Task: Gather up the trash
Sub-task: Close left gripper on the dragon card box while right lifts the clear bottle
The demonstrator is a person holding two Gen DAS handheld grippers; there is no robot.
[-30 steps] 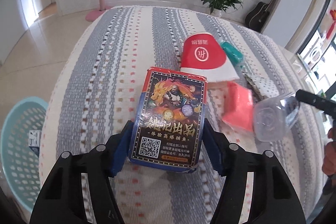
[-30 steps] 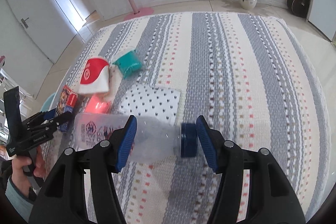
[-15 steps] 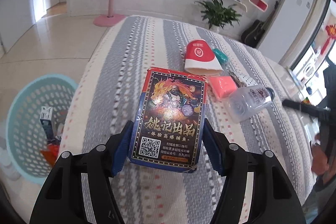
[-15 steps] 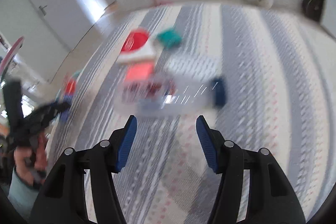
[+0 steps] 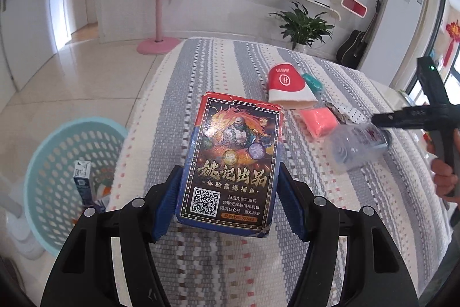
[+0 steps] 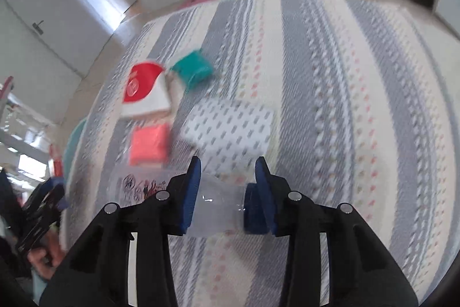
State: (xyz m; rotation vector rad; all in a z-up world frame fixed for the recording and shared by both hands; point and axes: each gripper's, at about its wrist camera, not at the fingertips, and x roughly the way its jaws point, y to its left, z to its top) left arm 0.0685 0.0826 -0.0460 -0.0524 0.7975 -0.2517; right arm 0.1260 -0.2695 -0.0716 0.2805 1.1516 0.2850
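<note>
A teal basket (image 5: 43,163) stands on the floor at far left, already holding scraps, placed to receive trash off the counter (image 5: 201,71) edge. The left tool (image 5: 228,197) pinches an upright card box (image 5: 233,163), raised clear for carrying. Further right lie a red cup (image 5: 289,87) and pink packet (image 5: 317,121). The right tool (image 6: 227,192) clamps a clear bottle (image 6: 212,209) near its cap.

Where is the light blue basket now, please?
In the left wrist view the basket stands on the floor at left, beside the striped table edge.
</note>
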